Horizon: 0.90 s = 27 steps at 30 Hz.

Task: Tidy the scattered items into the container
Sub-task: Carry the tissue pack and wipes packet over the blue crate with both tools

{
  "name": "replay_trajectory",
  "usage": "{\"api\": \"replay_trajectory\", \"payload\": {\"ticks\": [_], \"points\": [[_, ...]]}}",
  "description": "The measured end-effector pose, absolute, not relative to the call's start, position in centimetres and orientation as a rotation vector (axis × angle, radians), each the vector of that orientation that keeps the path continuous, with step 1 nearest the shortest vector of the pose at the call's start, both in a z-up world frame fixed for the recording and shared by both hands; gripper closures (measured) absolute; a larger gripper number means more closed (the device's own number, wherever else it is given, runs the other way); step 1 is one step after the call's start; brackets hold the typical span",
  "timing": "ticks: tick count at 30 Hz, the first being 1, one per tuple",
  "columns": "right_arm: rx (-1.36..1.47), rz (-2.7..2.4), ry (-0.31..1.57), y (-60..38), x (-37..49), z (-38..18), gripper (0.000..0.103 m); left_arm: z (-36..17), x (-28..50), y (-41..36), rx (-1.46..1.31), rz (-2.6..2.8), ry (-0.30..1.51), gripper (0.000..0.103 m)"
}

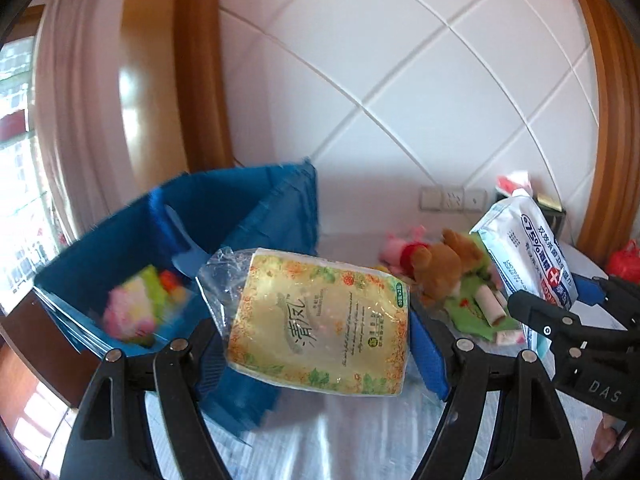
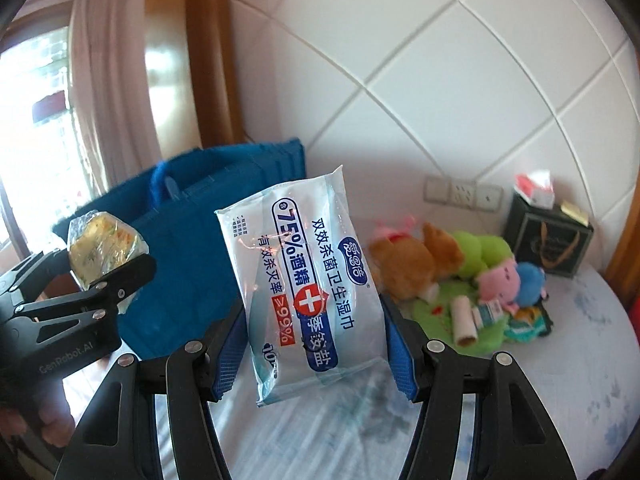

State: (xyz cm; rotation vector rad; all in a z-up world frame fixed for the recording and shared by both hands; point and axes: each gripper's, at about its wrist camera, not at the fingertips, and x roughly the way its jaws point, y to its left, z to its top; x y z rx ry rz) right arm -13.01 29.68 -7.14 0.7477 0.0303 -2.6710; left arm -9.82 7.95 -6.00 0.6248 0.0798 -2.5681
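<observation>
Left wrist view: left gripper clamps a yellow tissue pack printed 清风, long axis across the fingers; blue container lies just beyond and left, open, some items already inside; this hand is judged nearer to it. Right wrist view: right gripper grips a wet-wipe pack, upright, reading 75%酒精 and ≥99%; container sits behind-left; plush toys lie scattered on the bed at right.

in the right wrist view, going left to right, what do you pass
yellow tissue pack in the left gripper → blue container → wet wipes pack in the right gripper → brown plush toy → pink plush toy → dark gift bag
</observation>
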Motion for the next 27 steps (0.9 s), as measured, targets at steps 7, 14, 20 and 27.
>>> {"api": "replay_trajectory", "payload": {"ticks": [7,14,20,27], "points": [[0.642,-2.664,0.008,20.3,-12.5,-4.8,0.042,-2.4,-4.3,-0.5,0.463,-2.553,0.051,0.025],[0.564,-2.622,0.013,9.5,-13.9,-4.1,0.042,-2.0,-0.6,-11.0,0.429,-2.482,0.049,0.025],[0.626,-2.586,0.056,1.4,-16.4,-4.7,0.042,-3.5,-0.5,-19.3,0.502,-2.419,0.104,0.025],[0.727,-2.592,0.162,-4.2,-18.2,-5.7,0.042,-5.8,-2.5,-24.5,0.637,-2.404,0.197,0.025]]}}
